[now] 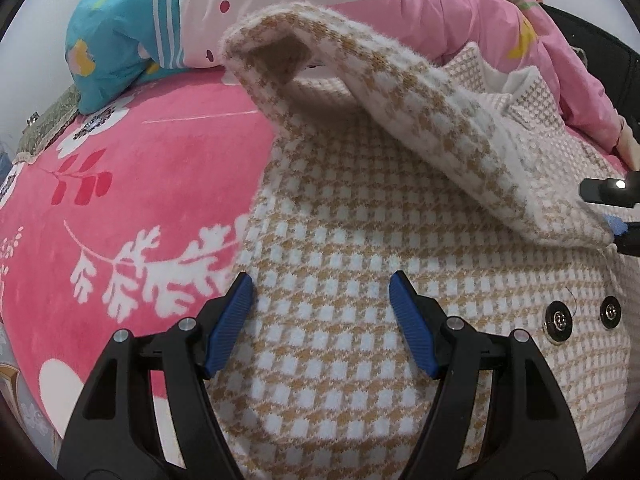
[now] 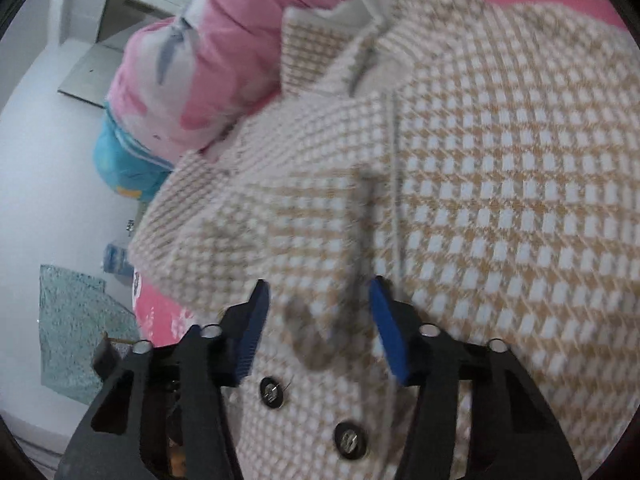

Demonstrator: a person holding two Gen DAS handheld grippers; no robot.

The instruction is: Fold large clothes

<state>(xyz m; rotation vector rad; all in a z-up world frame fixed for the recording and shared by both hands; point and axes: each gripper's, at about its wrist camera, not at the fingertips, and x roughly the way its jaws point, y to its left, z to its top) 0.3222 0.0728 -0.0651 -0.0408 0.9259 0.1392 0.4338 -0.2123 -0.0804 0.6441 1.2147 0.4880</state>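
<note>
left wrist view: the left gripper is held apart above the houndstooth coat spread on the pink blanket; a sleeve is lifted at 1 o'clock, apparently for folding inward.
right wrist view: the right gripper is seen half apart, nothing clamped, above the coat near two snap buttons at 6 o'clock.

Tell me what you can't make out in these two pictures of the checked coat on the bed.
- Right gripper: motion blur in the right wrist view hides whether its jaws pinch the checked coat.
- Right gripper in the left wrist view: cut off by the right edge; only a tip shows beside the lifted sleeve.
- Coat hem: hidden below both views' lower edges, behind the grippers' bodies.
- Snap buttons: detail blurred.
</note>
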